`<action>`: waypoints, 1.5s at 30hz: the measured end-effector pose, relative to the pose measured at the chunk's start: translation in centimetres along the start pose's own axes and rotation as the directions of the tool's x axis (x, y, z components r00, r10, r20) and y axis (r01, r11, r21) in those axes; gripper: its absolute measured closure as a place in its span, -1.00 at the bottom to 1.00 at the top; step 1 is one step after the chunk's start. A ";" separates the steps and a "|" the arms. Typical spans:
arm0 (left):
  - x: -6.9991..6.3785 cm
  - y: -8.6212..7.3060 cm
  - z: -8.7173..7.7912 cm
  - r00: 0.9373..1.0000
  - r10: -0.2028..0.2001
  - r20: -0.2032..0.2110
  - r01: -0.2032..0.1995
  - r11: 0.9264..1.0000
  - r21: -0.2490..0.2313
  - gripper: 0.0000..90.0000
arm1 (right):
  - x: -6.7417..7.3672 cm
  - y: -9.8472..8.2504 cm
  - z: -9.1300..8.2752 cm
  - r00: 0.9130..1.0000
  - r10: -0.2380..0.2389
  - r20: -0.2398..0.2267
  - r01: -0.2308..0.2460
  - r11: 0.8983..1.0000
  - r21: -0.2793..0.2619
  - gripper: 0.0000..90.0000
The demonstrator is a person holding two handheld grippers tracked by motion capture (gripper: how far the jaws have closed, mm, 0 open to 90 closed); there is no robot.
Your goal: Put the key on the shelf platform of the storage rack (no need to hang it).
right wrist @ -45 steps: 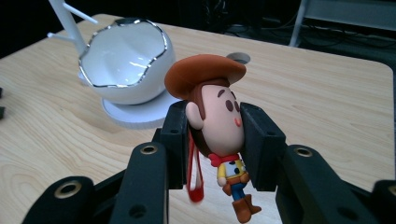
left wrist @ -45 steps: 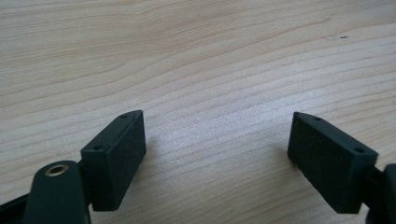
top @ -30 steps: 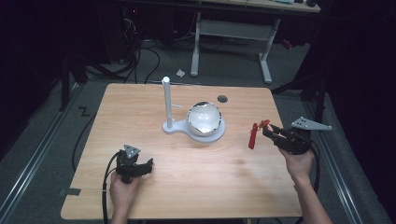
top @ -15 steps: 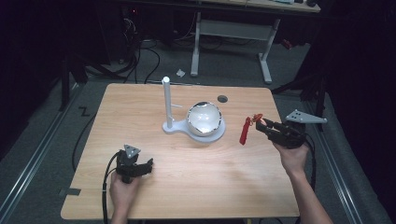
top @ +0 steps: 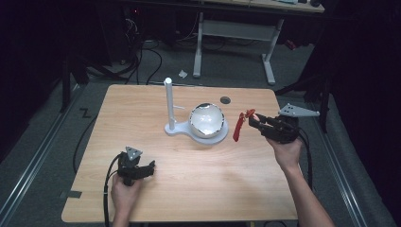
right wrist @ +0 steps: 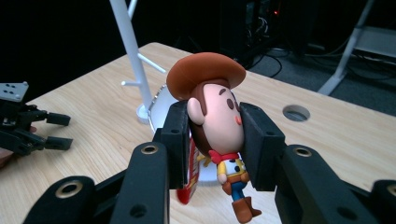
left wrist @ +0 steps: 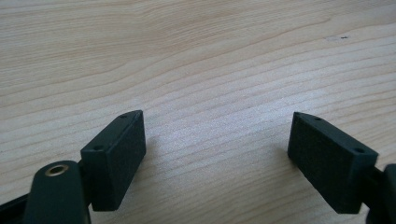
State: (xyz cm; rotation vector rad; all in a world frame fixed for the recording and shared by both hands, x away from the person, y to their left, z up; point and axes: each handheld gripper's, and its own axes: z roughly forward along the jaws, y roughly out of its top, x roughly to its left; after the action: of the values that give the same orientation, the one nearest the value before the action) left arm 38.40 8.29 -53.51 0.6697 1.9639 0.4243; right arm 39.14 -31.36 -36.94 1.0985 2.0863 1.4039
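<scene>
Writing: no brand, label or lettering is showing clearly enough to read on anything.
Counts: one cowboy figure [right wrist: 219, 126], one bowl [top: 206, 120], one white stand [top: 169, 105], one table [top: 142, 109], two grippers, two hands.
Figure: a toy with a brown hat, red neckerchief, yellow shirt and brown boots, hanging upright in the middle of the right gripper view; in the high view it is showing as a red shape right of centre, just to the right of the bowl and not touching it.
Right gripper [right wrist: 214, 135]: its two black pads are pressing on either side of the figure's head, so the jaws are clamped on the toy, with its body dangling below them.
Left gripper [left wrist: 215, 154]: sitting at the lower left of the high view, low over bare wood, jaws standing wide apart with nothing between them.
Bowl: sitting on a round base at the centre of the table; whether anything is lying inside cannot be told.
Stand: a thin upright post with a short side peg, rising just left of the bowl from the same base.
Table: a round hole [top: 225, 100] is showing near its upper edge.
</scene>
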 end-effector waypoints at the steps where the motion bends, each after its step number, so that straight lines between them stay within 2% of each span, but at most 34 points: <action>1: 0.0 0.0 0.0 1.000 0.000 0.000 0.000 1.000 0.000 -0.56 | 0.2 0.2 0.1 1.000 -0.004 -0.001 0.004 1.000 -0.003 0.46; 7: 0.0 0.0 0.0 1.000 0.002 0.000 -0.002 1.000 0.000 -0.56 | 0.6 1.2 1.4 1.000 -0.005 -0.023 0.005 1.000 -0.008 0.46; 11: 0.0 0.0 0.0 1.000 0.003 0.001 -0.003 1.000 0.000 -0.56 | 1.0 1.8 2.3 0.999 -0.022 -0.030 0.022 1.000 0.002 0.46; 16: 0.0 0.0 0.0 1.000 0.003 0.001 -0.003 1.000 0.001 -0.56 | 1.1 2.4 3.3 0.999 -0.011 -0.040 0.011 1.000 -0.001 0.46; 24: 0.0 0.0 0.0 1.000 0.002 0.001 -0.002 1.000 0.001 -0.56 | 1.2 3.0 5.2 0.999 -0.018 -0.028 0.019 1.000 0.022 0.46; 37: 0.0 0.0 0.0 1.000 0.003 0.001 -0.003 1.000 0.001 -0.56 | 0.6 2.7 7.7 1.000 0.024 -0.012 -0.023 0.999 0.046 0.46; 45: 0.0 0.0 0.0 1.000 0.002 0.001 -0.002 1.000 0.001 -0.56 | 0.7 2.9 8.9 1.000 0.015 -0.005 -0.014 0.998 0.059 0.46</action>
State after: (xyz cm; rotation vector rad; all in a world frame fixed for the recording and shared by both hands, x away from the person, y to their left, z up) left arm 38.38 8.31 -53.52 0.6726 1.9626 0.4240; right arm 45.98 -24.95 -37.98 1.1362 2.1398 1.3617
